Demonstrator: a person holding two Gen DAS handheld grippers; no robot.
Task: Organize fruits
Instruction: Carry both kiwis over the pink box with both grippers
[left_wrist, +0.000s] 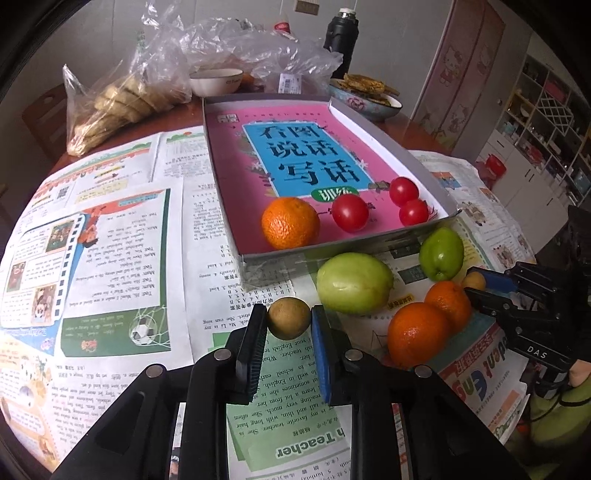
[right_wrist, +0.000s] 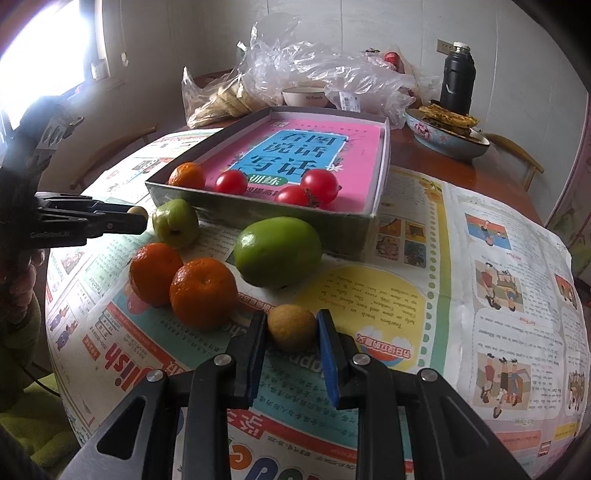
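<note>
Fruits: two small tan-brown rounds (left_wrist: 289, 318) (right_wrist: 291, 328), tongs-pinched.

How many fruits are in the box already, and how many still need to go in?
Four are in the box already: one orange and three tomatoes. In hand: the left gripper and the right gripper are each shut on a small brown fruit. Still waiting on the newspaper: two oranges and two green fruits.
</note>
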